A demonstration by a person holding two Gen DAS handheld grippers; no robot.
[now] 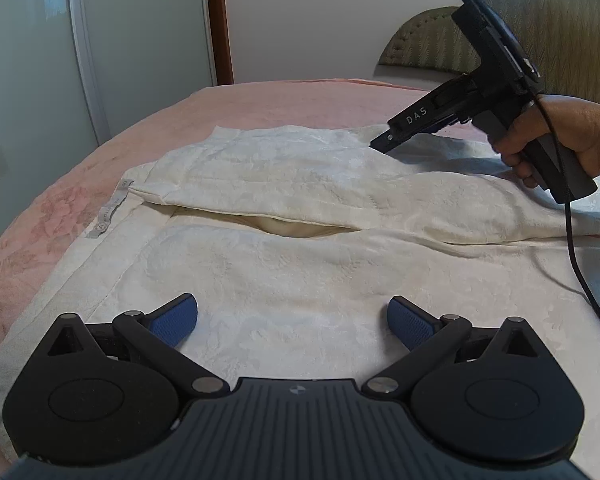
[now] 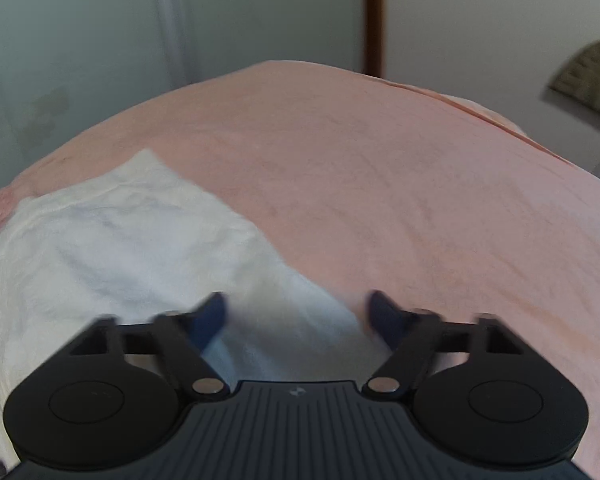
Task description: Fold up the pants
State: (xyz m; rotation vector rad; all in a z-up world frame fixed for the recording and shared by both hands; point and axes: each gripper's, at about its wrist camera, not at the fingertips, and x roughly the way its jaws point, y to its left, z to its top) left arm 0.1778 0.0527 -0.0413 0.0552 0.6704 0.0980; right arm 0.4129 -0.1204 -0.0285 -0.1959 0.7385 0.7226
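Two grippers: both over the pants on a bed.
Pants (image 1: 300, 208): cream, spread flat on the pink bedspread (image 1: 284, 100), one leg folded across the far part; label strip (image 1: 110, 210) at the left edge.
Left gripper (image 1: 292, 324): jaws spread wide, nothing between them, above the near cloth.
Right gripper (image 2: 298, 316): jaws apart, empty, blurred, over the pants' right edge.
Surroundings: headboard (image 1: 560, 40) far right; wardrobe doors (image 1: 28, 60) left.
Obstruction: black cable (image 1: 576, 248) trails across the right cloth.
Open room: bare bedspread far and right of the pants.
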